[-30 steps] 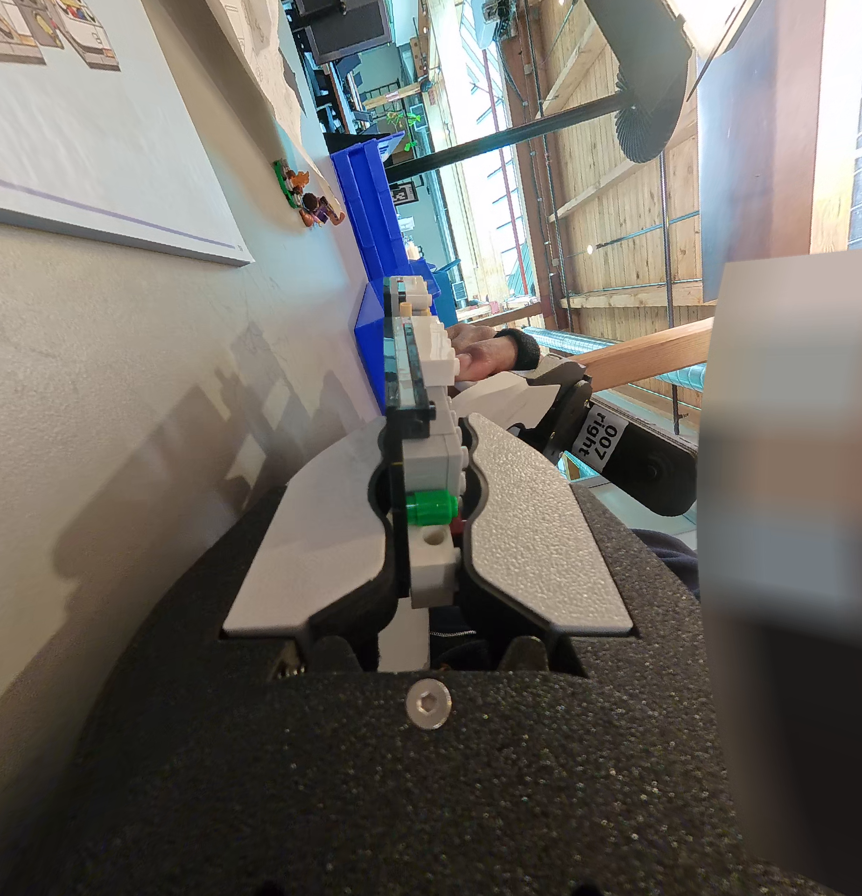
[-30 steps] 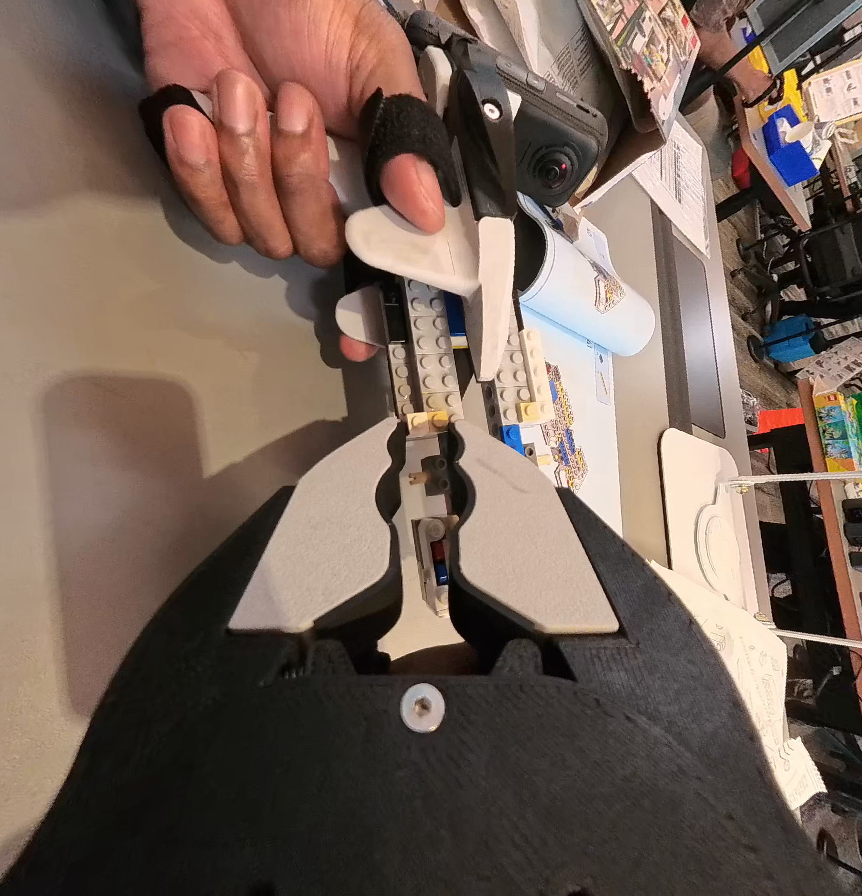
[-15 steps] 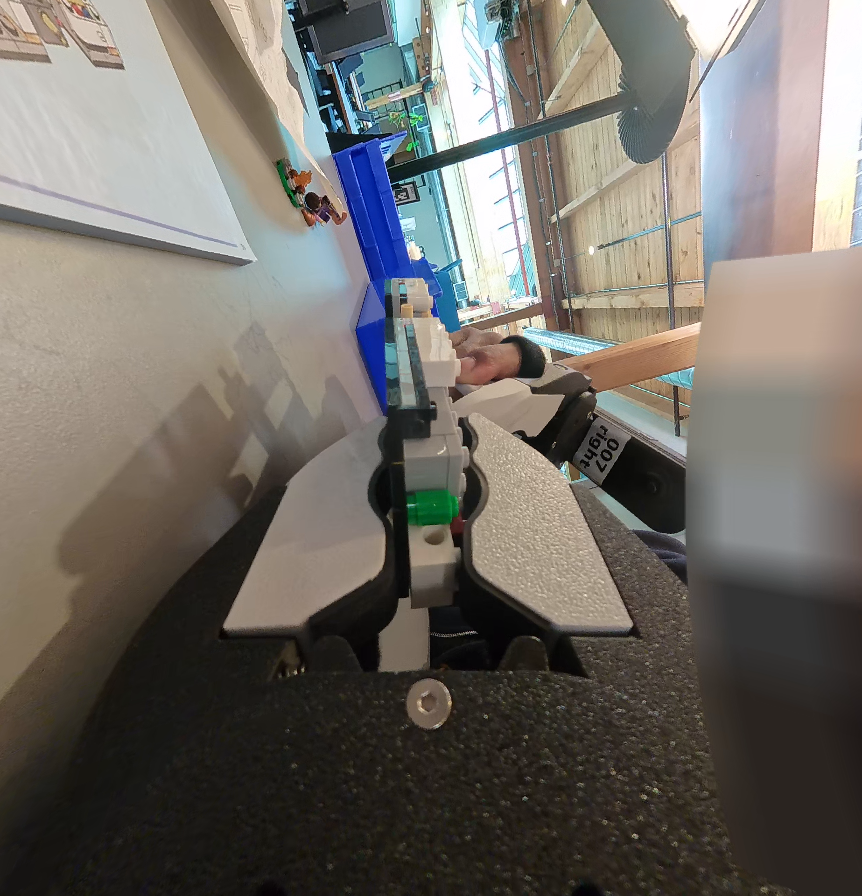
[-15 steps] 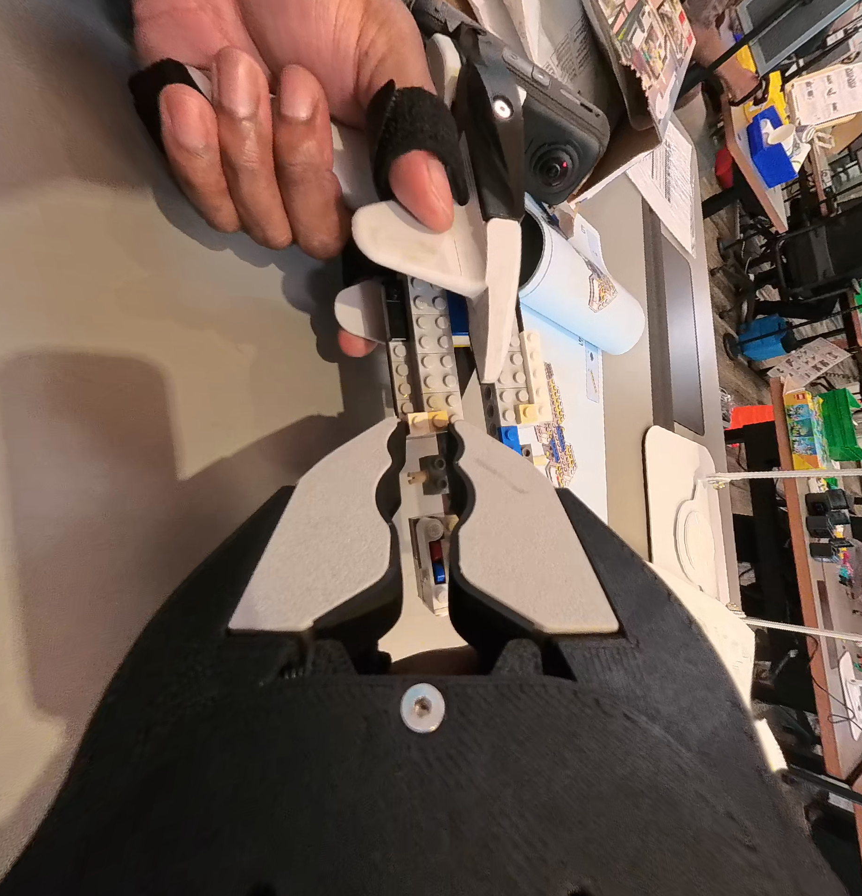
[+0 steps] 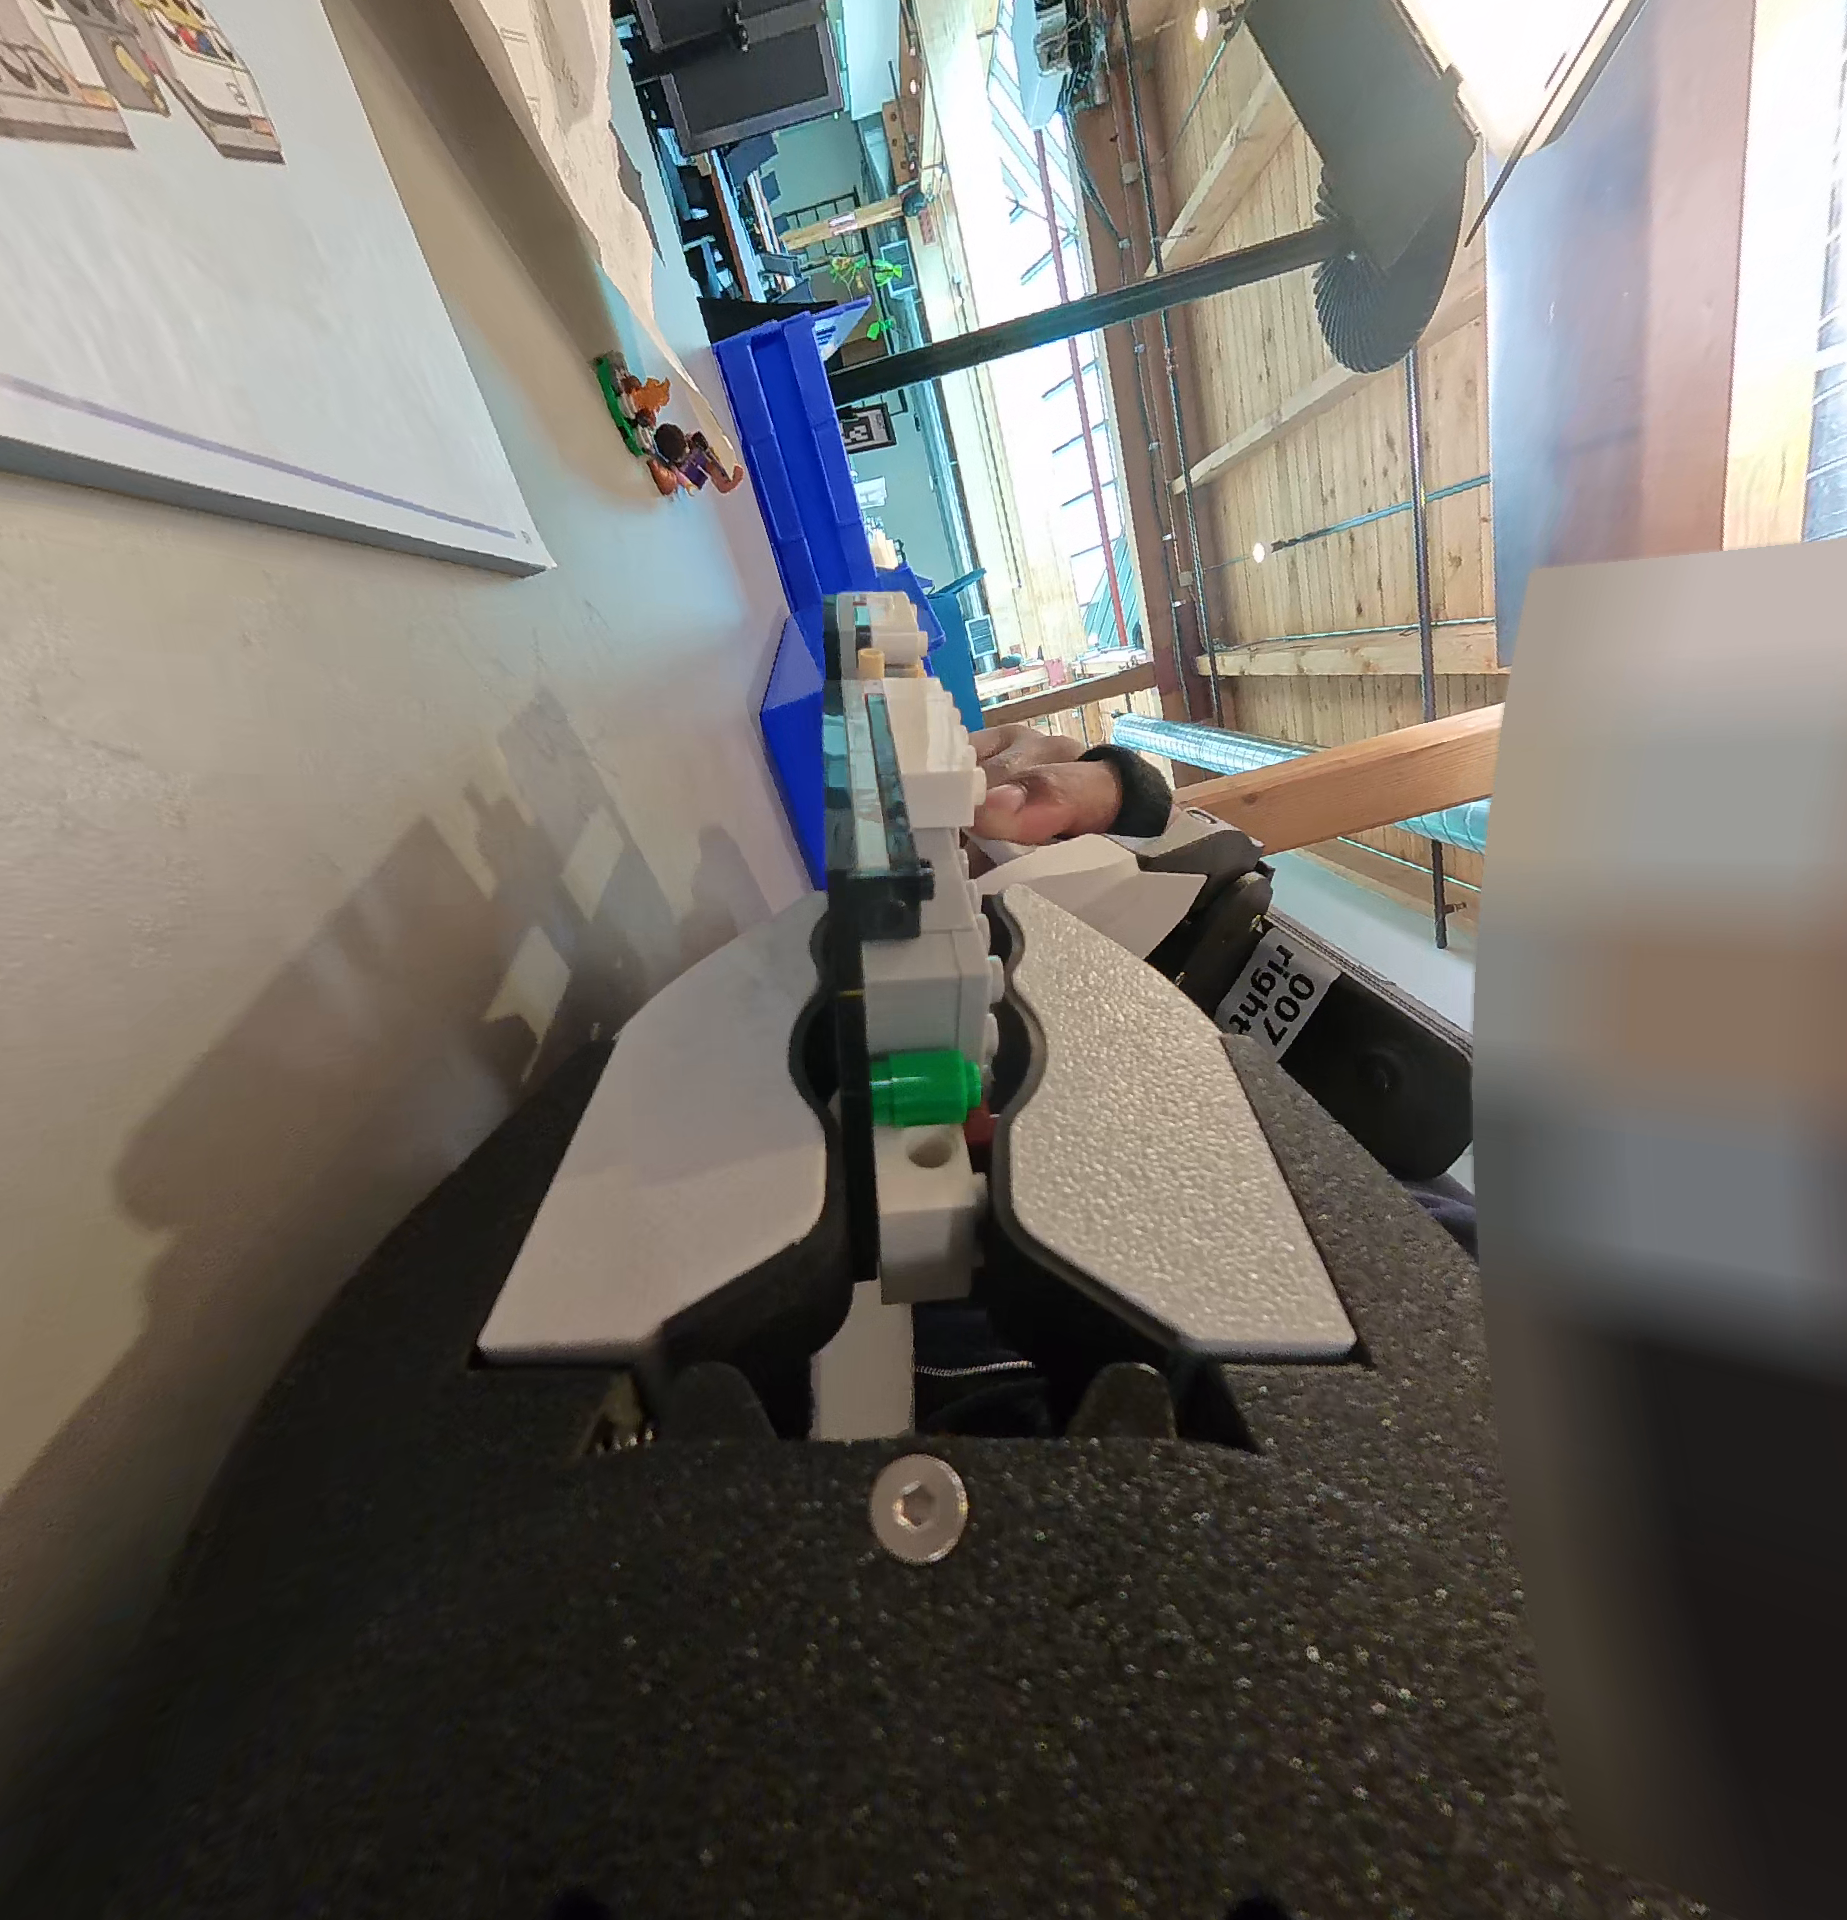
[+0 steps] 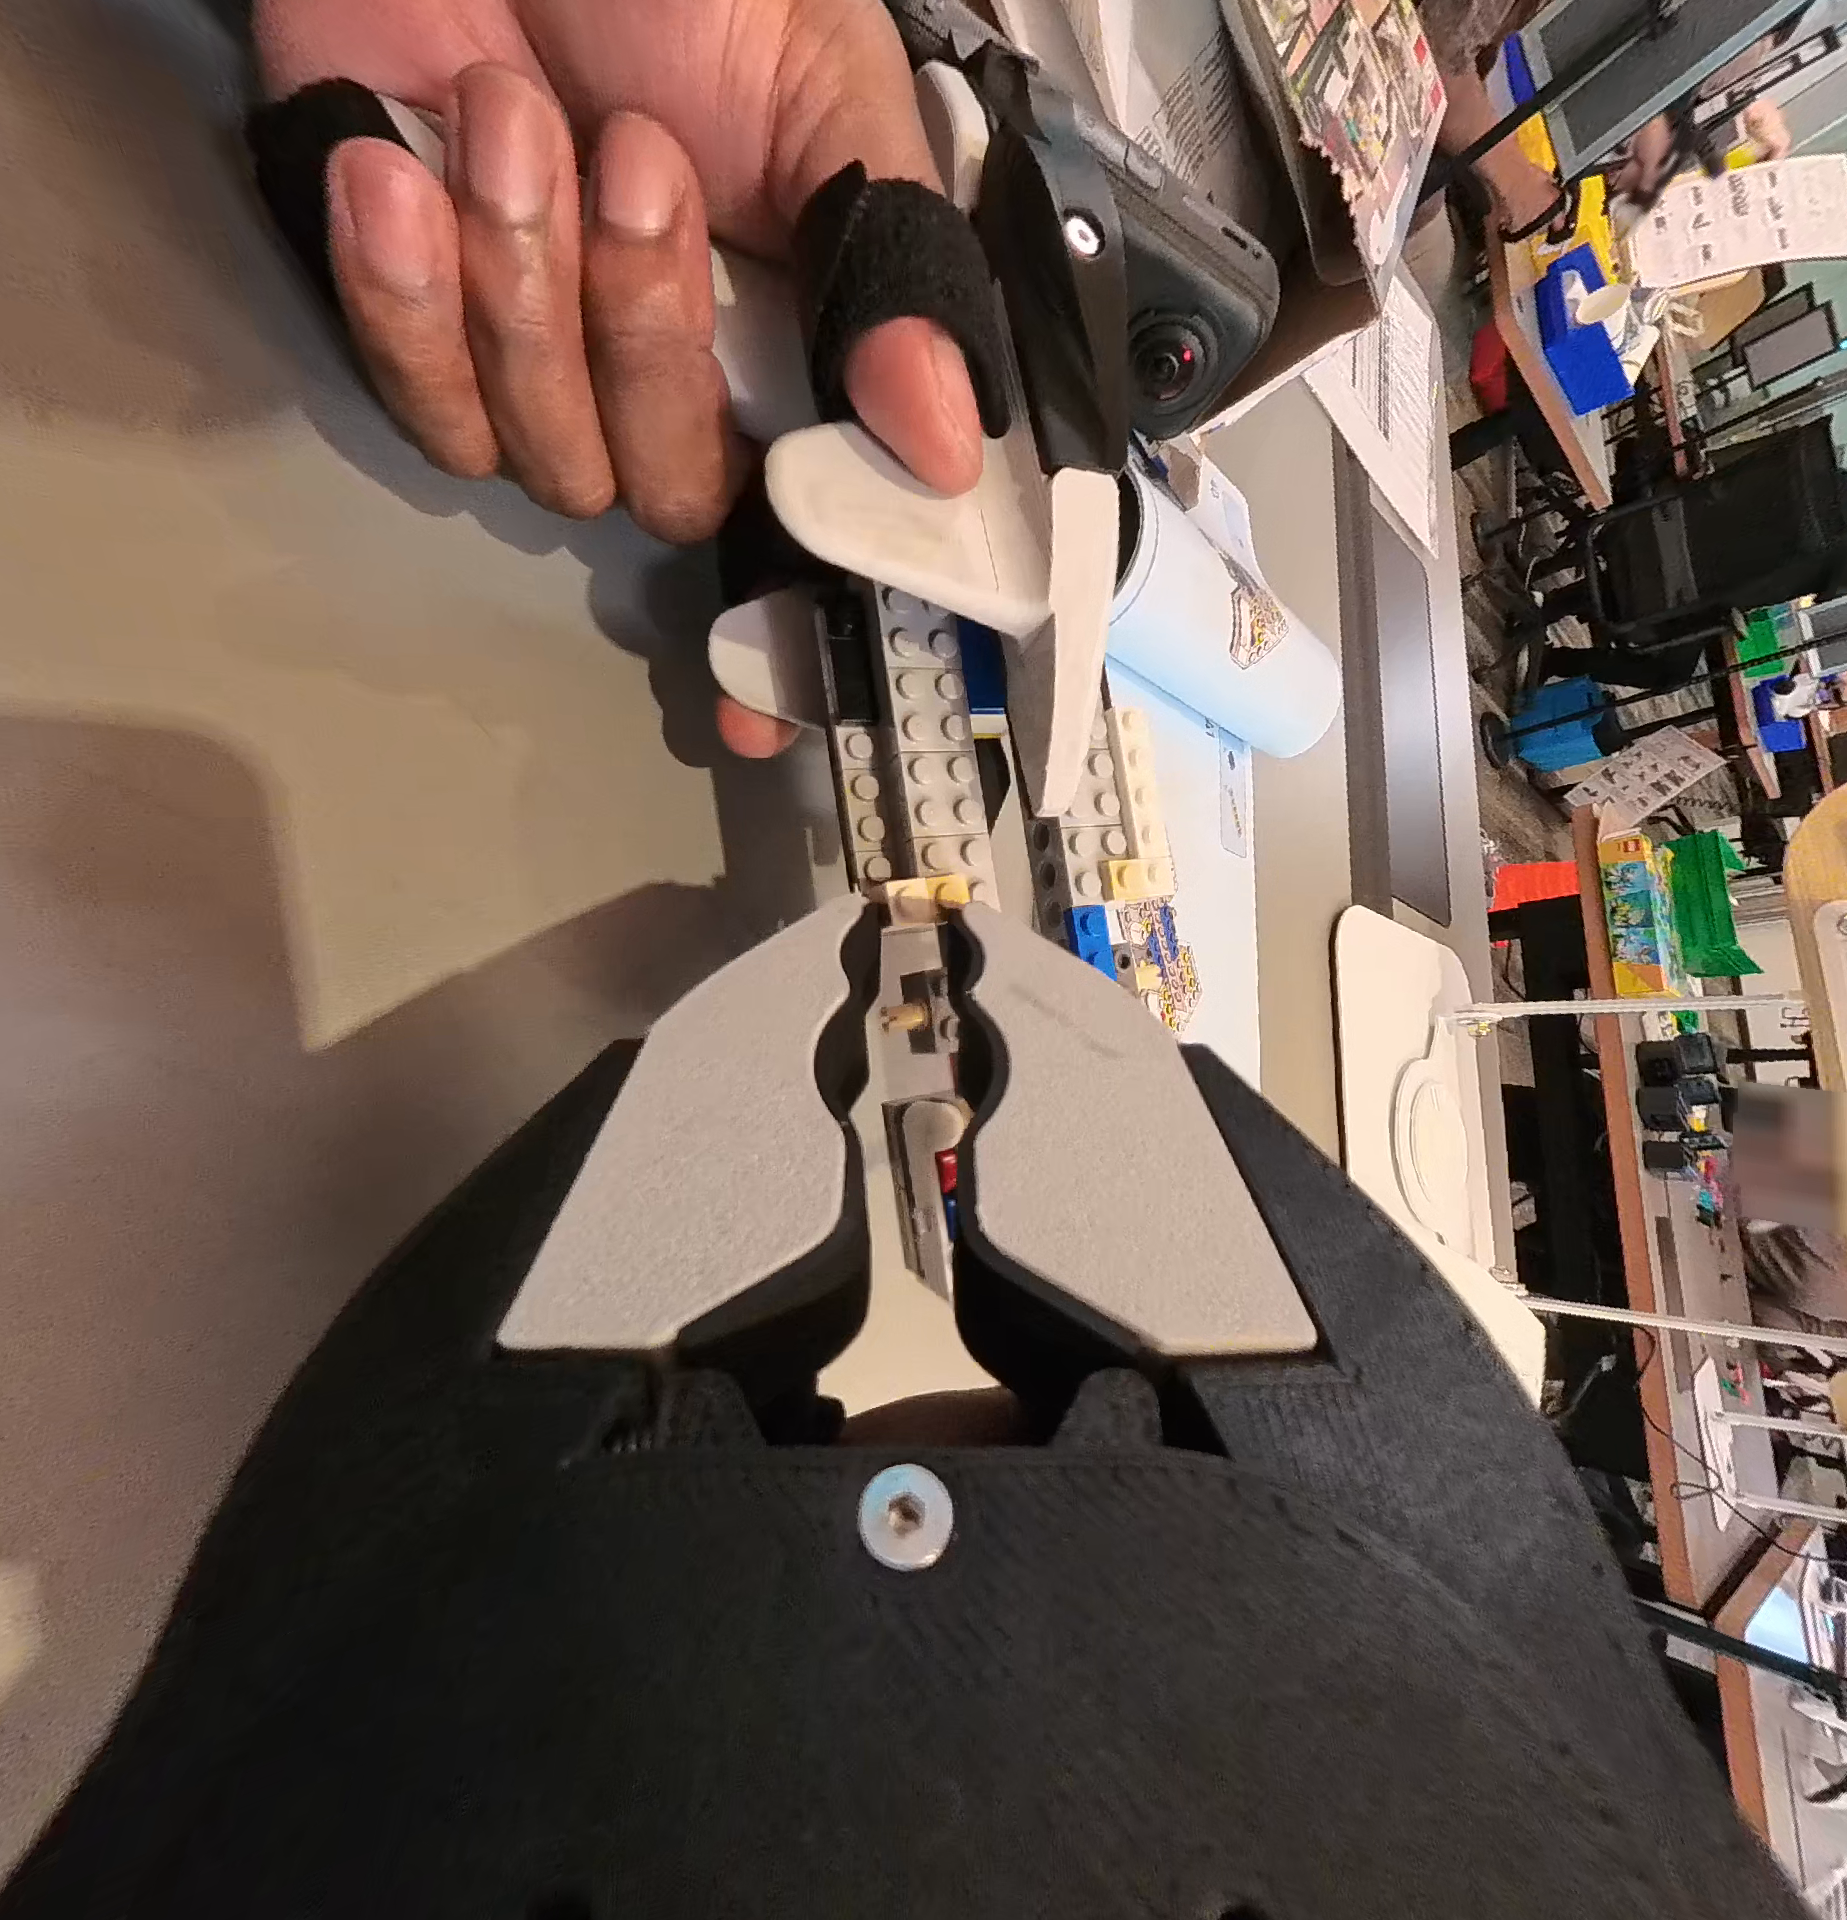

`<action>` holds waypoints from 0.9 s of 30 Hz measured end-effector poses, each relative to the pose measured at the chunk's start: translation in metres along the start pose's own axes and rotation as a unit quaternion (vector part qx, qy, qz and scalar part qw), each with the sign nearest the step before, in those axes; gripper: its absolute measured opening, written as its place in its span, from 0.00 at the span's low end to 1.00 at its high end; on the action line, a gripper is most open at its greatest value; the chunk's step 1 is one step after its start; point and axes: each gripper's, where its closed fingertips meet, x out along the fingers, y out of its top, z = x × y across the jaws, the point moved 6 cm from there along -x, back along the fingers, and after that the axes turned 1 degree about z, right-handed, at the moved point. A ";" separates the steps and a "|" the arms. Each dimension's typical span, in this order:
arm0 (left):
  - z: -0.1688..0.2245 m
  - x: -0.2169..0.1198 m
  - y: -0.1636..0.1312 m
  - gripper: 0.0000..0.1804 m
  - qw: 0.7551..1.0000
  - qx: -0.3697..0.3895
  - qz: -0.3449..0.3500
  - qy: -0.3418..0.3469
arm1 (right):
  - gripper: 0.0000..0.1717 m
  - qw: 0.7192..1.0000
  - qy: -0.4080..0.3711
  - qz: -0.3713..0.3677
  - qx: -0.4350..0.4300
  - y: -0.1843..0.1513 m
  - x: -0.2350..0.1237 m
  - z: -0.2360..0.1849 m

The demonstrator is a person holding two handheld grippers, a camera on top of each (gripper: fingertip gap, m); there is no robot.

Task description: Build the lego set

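Observation:
A long brick build of grey, white and black pieces [image 5: 914, 997] with a green stud [image 5: 919, 1086] lies lengthwise between my left gripper's [image 5: 919, 914] pads, which are shut on it just above the table [image 5: 275, 831]. My right gripper [image 6: 914, 914] is shut on the other end of the same build [image 6: 929, 748], with a small tan plate [image 6: 924, 896] at its fingertips. The left gripper's white fingers [image 6: 898, 540], held by a hand [image 6: 545, 312], clamp the far end in the right wrist view. The right gripper's fingers [image 5: 1085, 883] show at the right in the left wrist view.
A second build of white, tan and blue bricks [image 6: 1106, 831] lies on an open booklet beside a white cylinder [image 6: 1210, 644]. A white pad [image 6: 1418, 1091] lies farther right. Blue bins [image 5: 794, 468], small figures [image 5: 670, 436] and a booklet [image 5: 171, 260] are on the table. Both grippers' tips are close together, under 4 cm apart. The white cylinder [image 6: 1210, 644] is about 15 cm from my left fingertips.
My right gripper's pads have closed a little tighter on the build. Both grippers keep their hold; the build and left hand have barely shifted.

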 end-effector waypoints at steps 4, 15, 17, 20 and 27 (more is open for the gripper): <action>0.000 -0.001 0.002 0.13 1.000 -0.002 0.009 -0.004 | 0.03 1.000 -0.010 0.005 0.001 0.000 -0.001 0.001; 0.000 -0.001 0.002 0.13 1.000 0.000 0.006 -0.002 | 0.17 0.999 -0.009 0.035 0.040 0.002 -0.002 0.006; 0.000 -0.001 0.002 0.14 1.000 -0.003 0.009 -0.002 | 0.17 0.999 -0.015 0.033 0.040 0.003 -0.002 0.007; -0.001 -0.003 0.004 0.14 1.000 -0.014 0.019 -0.006 | 0.19 0.998 -0.041 0.025 0.031 0.002 0.000 0.008; -0.005 -0.010 0.012 0.14 0.994 -0.077 0.071 -0.027 | 0.25 0.979 -0.192 -0.007 -0.074 -0.002 0.008 -0.001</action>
